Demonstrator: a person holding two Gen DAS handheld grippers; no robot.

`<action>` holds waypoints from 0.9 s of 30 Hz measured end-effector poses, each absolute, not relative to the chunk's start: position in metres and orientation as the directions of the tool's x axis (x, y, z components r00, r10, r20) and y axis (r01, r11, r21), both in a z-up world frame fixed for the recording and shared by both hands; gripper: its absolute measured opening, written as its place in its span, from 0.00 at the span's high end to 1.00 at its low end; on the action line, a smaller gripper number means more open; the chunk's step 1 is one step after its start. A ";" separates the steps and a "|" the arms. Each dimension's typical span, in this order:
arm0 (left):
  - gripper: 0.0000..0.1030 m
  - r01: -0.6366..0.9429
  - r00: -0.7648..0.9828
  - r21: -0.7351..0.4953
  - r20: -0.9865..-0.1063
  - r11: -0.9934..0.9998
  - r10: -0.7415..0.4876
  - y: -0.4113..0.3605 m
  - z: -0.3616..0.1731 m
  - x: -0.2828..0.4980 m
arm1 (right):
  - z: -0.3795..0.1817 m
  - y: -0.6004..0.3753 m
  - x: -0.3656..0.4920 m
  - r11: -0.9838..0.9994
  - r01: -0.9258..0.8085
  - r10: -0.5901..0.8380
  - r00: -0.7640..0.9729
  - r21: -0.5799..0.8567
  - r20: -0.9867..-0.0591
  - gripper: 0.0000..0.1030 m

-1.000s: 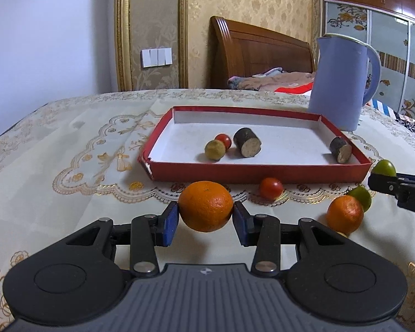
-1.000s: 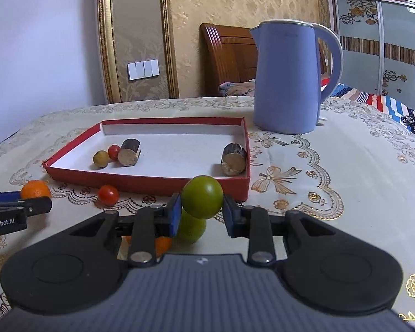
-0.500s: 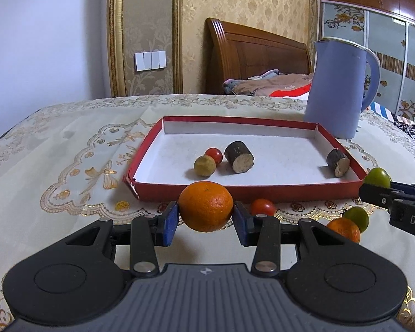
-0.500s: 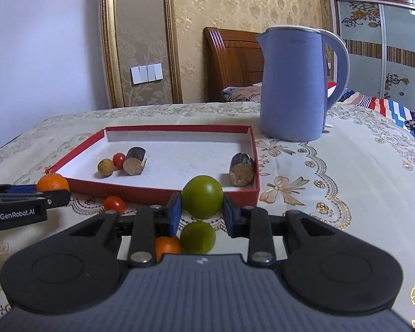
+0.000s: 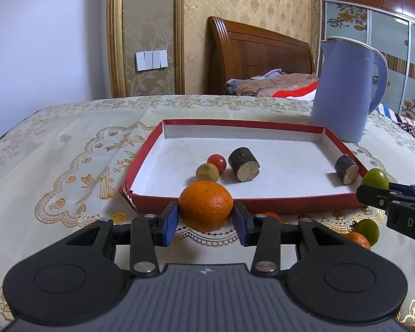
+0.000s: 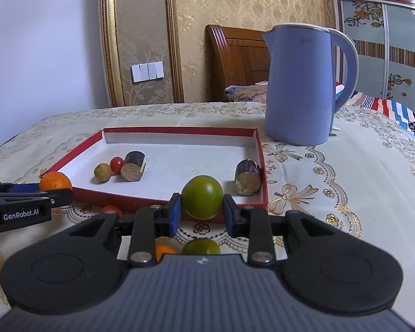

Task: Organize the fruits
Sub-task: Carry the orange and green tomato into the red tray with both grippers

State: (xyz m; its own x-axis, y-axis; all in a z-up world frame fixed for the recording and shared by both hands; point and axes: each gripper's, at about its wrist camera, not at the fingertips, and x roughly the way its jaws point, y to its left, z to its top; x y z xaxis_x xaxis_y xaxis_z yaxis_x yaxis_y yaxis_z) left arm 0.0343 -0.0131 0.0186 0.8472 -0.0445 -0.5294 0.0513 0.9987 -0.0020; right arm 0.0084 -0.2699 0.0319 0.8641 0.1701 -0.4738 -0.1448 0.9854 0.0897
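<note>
Left gripper [image 5: 205,222] fingers clamp an orange [image 5: 205,206], right gripper [image 6: 199,212] fingers clamp a green fruit [image 6: 202,200]; both are held up just short of the tray's [image 5: 290,204] near red wall, tray straight ahead, so the drop is likely forward over that wall. Right view alone shows an orange and green fruit on the table [image 6: 345,193] beneath the fingers; kettle [image 6: 301,88] stands beyond the tray.

Cloth-covered table [image 5: 55,149] with red tray [image 5: 141,166], blue kettle [image 6: 298,88], loose green fruit [image 5: 369,231], small orange [image 5: 358,239], tomato [image 6: 111,209].
</note>
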 end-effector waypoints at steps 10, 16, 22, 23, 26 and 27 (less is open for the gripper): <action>0.60 0.042 0.854 0.021 -0.520 0.999 -0.025 -0.017 0.021 0.048 | 0.032 -0.259 0.033 0.987 -0.148 0.157 0.856 0.057 -0.493 0.71; 0.60 0.041 0.855 0.029 -0.518 0.999 -0.020 -0.019 0.022 0.059 | 0.030 -0.252 0.051 0.986 -0.157 0.159 0.843 0.047 -0.513 0.71; 0.60 0.026 0.834 0.037 -0.552 0.999 -0.001 -0.018 0.019 0.085 | 0.028 -0.242 0.066 0.985 -0.167 0.160 0.829 0.037 -0.535 0.71; 0.60 0.021 0.832 0.046 -0.555 0.999 0.008 -0.019 0.018 0.089 | 0.027 -0.242 0.070 0.986 -0.165 0.157 0.826 0.035 -0.542 0.71; 0.60 0.012 0.823 0.054 -0.567 0.998 0.021 -0.017 0.013 0.098 | 0.022 -0.240 0.081 0.986 -0.162 0.155 0.808 0.039 -0.568 0.71; 0.60 0.011 0.821 0.054 -0.571 0.998 0.022 -0.017 0.012 0.100 | 0.020 -0.240 0.086 0.986 -0.160 0.159 0.799 0.049 -0.580 0.71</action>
State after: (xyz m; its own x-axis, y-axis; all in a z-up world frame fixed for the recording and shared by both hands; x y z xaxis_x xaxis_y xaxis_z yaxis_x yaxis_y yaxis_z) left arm 0.1001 -0.0168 0.0117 0.8205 0.0220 -0.5712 0.0107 0.9985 0.0539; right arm 0.0860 -0.2398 0.0198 0.7989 0.1587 -0.5802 -0.1605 0.9858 0.0487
